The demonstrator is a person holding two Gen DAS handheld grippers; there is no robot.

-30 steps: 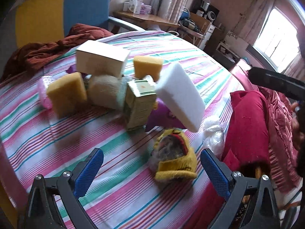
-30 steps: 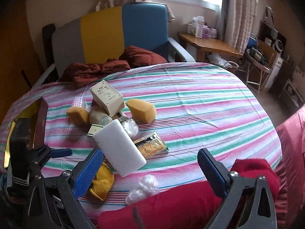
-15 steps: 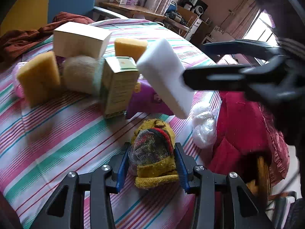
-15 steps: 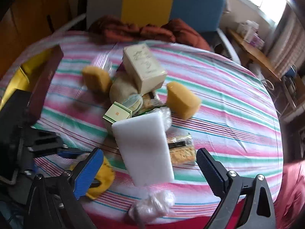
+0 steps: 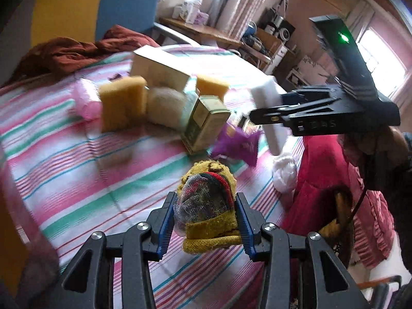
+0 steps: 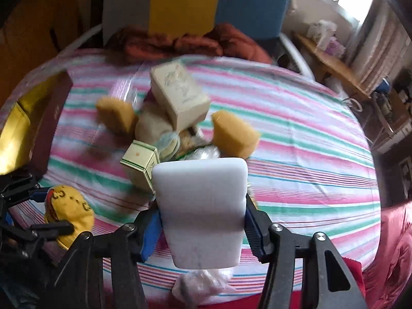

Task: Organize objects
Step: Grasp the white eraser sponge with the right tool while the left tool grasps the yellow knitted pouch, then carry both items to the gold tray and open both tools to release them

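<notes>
My left gripper [image 5: 206,219] is shut on a yellow knitted pouch [image 5: 208,206] with a striped mesh front, near the table's front edge; it also shows in the right wrist view [image 6: 68,203]. My right gripper [image 6: 203,221] is shut on a white foam block [image 6: 202,211], held over the pile; the block shows in the left wrist view [image 5: 267,108]. The pile holds a cream box [image 6: 180,95], a small green carton [image 6: 140,159], two yellow sponges [image 6: 117,114] [image 6: 234,134] and a beige ball [image 5: 164,104].
A striped cloth [image 6: 296,139] covers the round table. A dark red and yellow box [image 6: 49,121] stands at the left. A clear plastic bag [image 6: 203,280] lies at the front edge. A purple packet [image 5: 237,144] lies by the carton. Red cloth [image 5: 322,180] hangs at the right.
My right gripper has closed on the white foam block. My left gripper stays shut on the yellow pouch and has lifted it slightly.
</notes>
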